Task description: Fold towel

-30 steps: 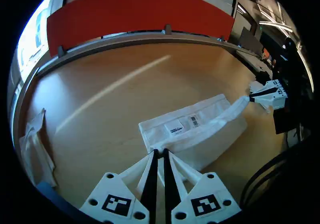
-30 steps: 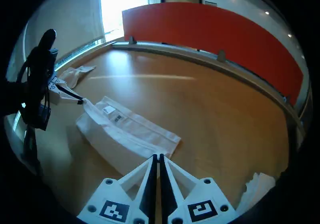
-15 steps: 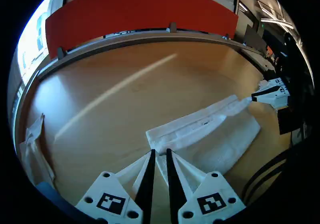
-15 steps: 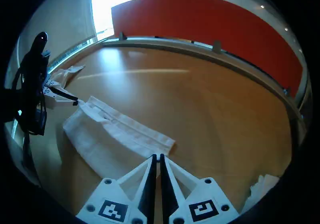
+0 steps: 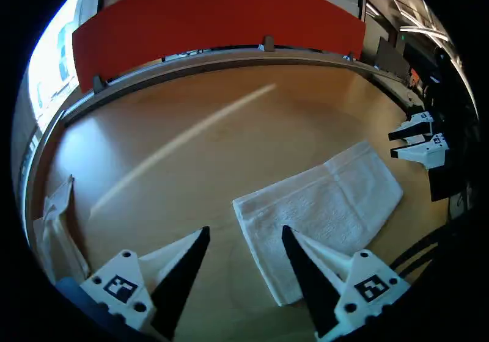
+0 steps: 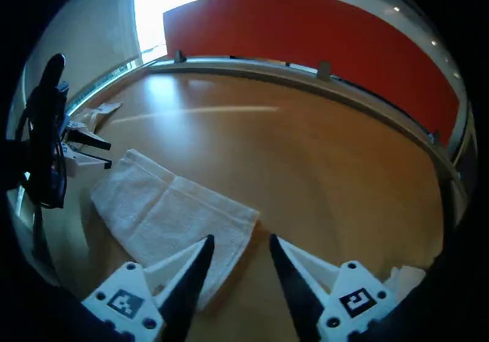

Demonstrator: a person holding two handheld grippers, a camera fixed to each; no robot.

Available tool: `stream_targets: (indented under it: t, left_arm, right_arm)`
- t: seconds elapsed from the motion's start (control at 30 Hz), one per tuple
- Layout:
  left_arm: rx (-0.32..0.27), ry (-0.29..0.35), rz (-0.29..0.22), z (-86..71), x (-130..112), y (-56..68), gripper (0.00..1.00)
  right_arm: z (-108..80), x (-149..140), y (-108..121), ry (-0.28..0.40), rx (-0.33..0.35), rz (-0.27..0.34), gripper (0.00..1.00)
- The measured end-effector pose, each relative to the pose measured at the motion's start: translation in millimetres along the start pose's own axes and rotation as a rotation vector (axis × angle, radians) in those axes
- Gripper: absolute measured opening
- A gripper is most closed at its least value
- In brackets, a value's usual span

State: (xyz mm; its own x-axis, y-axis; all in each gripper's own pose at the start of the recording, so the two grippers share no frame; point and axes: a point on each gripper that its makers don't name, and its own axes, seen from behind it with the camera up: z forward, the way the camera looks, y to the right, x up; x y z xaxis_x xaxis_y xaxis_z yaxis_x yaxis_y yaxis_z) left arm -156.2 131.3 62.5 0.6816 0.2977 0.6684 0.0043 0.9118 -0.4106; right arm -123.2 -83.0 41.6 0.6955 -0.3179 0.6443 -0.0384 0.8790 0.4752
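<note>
A white towel (image 5: 321,204) lies folded flat on the wooden table (image 5: 202,134). My left gripper (image 5: 244,232) stands open at the towel's near corner, nothing between its fingers. In the right gripper view the same towel (image 6: 168,217) lies flat, and my right gripper (image 6: 239,239) is open just over its near corner. The right gripper (image 5: 419,141) also appears at the towel's far end in the left gripper view, open. The left gripper (image 6: 91,149) sits open at the towel's far end in the right gripper view.
A red screen (image 5: 214,18) runs along the table's far edge. Another white cloth (image 5: 52,232) lies at the table's left side, also seen as the cloth (image 6: 98,110) behind the left gripper. A pale cloth (image 6: 406,278) lies at the lower right.
Both grippers were shut on the towel's corners with the fold held up. The towel has come down flat on itself and both grippers have opened and let go.
</note>
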Motion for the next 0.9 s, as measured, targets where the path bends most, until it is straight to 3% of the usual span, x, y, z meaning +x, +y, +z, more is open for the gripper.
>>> stream_targets:
  t: [0.17,0.43,0.7,0.9]
  left_arm:
    - [0.022,0.006,0.009,-4.6,0.3,-5.0,0.93]
    - [0.046,0.018,-0.013,-16.9,-2.0,-9.9,0.93]
    - [0.099,0.022,-0.053,-40.4,-20.1,-21.1,0.93]
    - [0.143,0.027,-0.111,-62.3,-39.6,-28.0,0.94]
  right_arm:
    - [-4.6,-1.4,-0.2,0.007,-0.001,-0.005,0.81]
    - [-10.1,-3.0,-5.5,0.009,0.012,-0.008,0.81]
    - [-14.1,-8.5,-15.4,0.003,0.044,-0.042,0.82]
    - [-16.6,-14.6,-23.5,-0.010,0.082,-0.071,0.83]
